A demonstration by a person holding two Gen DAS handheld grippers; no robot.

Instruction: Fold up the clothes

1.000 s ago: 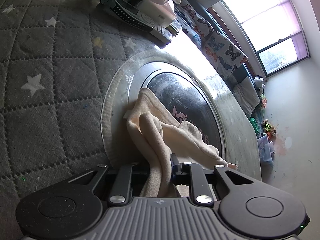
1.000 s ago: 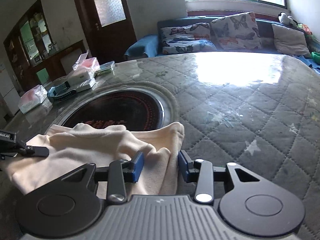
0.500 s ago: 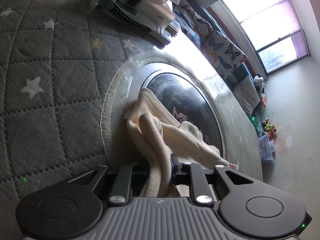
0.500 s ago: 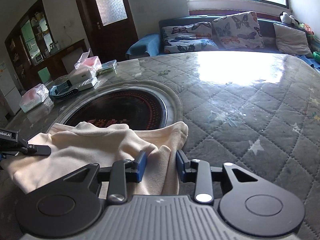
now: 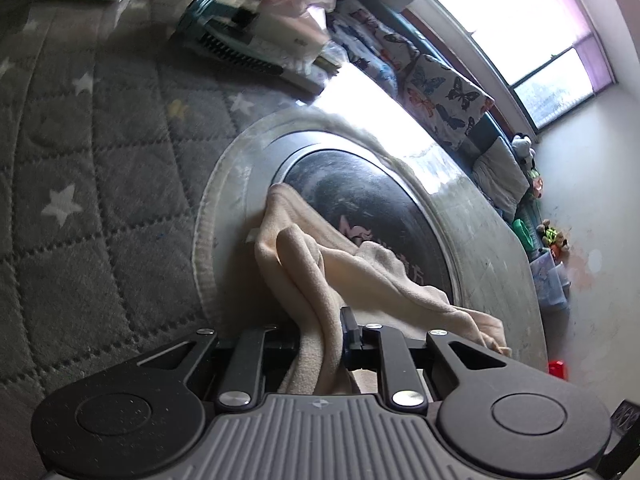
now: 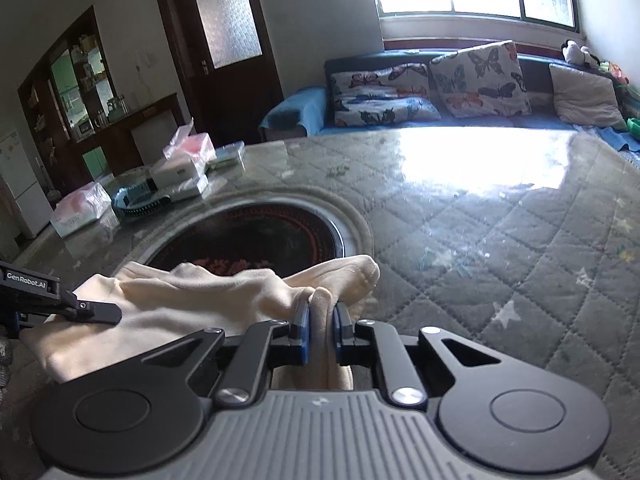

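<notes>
Cream soft knit garment point(image 6: 192, 300) lies bunched on near rim of round dark glass hotplate point(image 6: 256, 232). Left gripper point(image 5: 320, 332) & right gripper point(image 6: 320, 320) both clamped tight on fabric folds. Lift together w/ even tension, spread flat first.

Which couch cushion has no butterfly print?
The plain beige cushion at the sofa's right end, beside the stuffed toys. The other cushions to its left carry butterfly prints.
</notes>
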